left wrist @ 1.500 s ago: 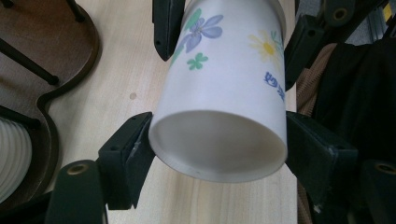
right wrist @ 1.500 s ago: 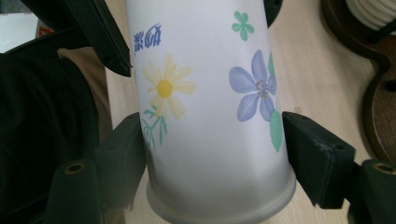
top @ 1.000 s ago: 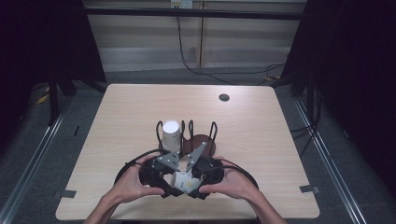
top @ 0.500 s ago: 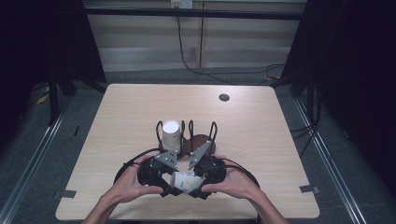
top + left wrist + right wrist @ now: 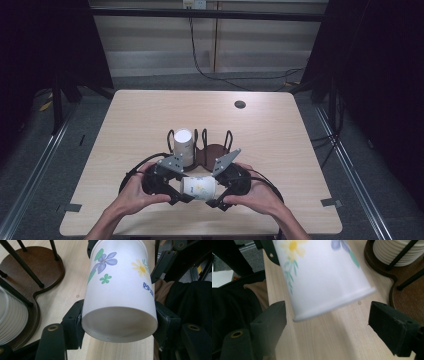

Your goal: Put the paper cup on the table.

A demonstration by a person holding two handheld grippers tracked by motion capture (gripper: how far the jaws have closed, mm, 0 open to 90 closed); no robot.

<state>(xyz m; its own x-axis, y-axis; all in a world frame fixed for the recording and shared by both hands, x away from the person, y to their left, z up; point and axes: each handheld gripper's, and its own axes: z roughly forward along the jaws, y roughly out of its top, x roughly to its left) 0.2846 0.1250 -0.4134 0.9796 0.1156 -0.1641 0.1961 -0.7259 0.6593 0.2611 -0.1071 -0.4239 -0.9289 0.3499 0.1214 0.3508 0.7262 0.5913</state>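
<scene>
A white paper cup (image 5: 198, 187) printed with flowers lies sideways just above the table's front edge, between my two grippers. My left gripper (image 5: 184, 190) is shut on the cup's base end; in the left gripper view both jaws of this gripper (image 5: 119, 325) press the cup (image 5: 120, 290) from either side. My right gripper (image 5: 216, 194) is open around the cup's rim end. The jaws of this right gripper (image 5: 329, 325) stand wide apart in the right gripper view, with the cup (image 5: 319, 272) between them and apart from the right jaw.
A brown wooden cup holder (image 5: 214, 152) with black wire posts stands just behind the grippers. Its left bay holds a stack of white cups (image 5: 183, 145). A small dark round hole (image 5: 240, 104) is at the table's far right.
The two grippers have drawn apart, the right one moving right. The cup now lies in plain sight between them.
</scene>
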